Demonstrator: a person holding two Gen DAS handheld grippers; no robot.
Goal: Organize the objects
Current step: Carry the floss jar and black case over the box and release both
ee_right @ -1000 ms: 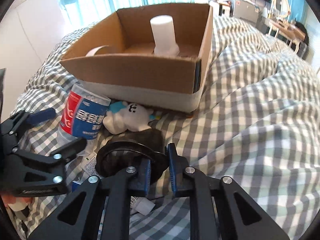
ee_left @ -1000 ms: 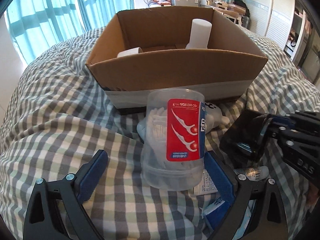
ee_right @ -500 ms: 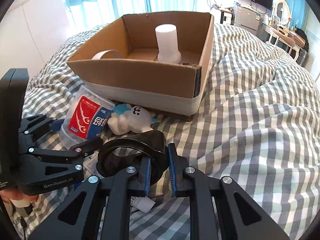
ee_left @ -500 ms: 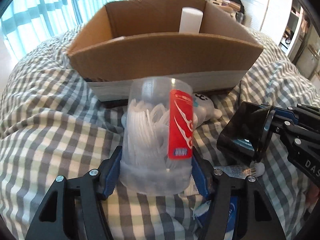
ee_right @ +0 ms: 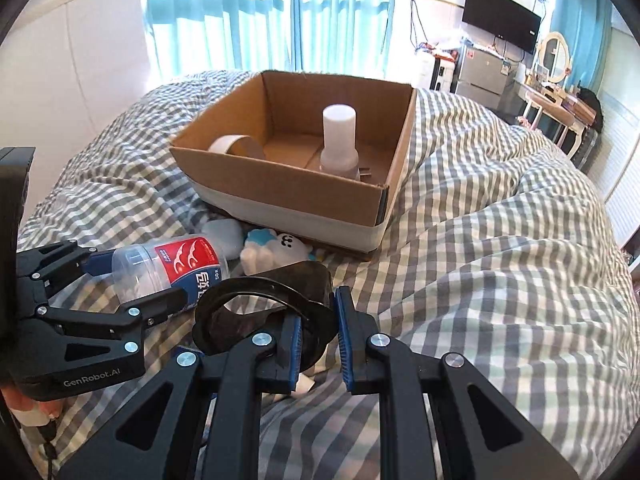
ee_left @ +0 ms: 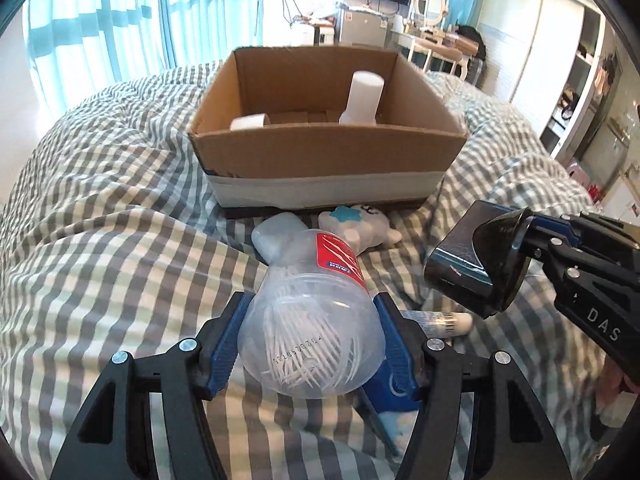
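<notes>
Floss-pick jar [ee_left: 310,322] clamped in my left gripper [ee_left: 311,350], black case [ee_right: 276,312] in right gripper [ee_right: 318,344], both lifted toward cardboard box [ee_left: 328,160] for stowing.

Two wrist fisheyes, low over the bed, both facing the far window

The left wrist view looks along its fingers from close above the checked duvet [ee_left: 100,240], square onto the cardboard box [ee_left: 328,152] near side. The right wrist view sits farther right and a little higher, seeing the box [ee_right: 296,184] from its right corner. Both share the box, the white bottle [ee_left: 362,96] [ee_right: 338,136] inside, the plush toy [ee_left: 356,228] [ee_right: 276,248] and each other's gripper.
</notes>
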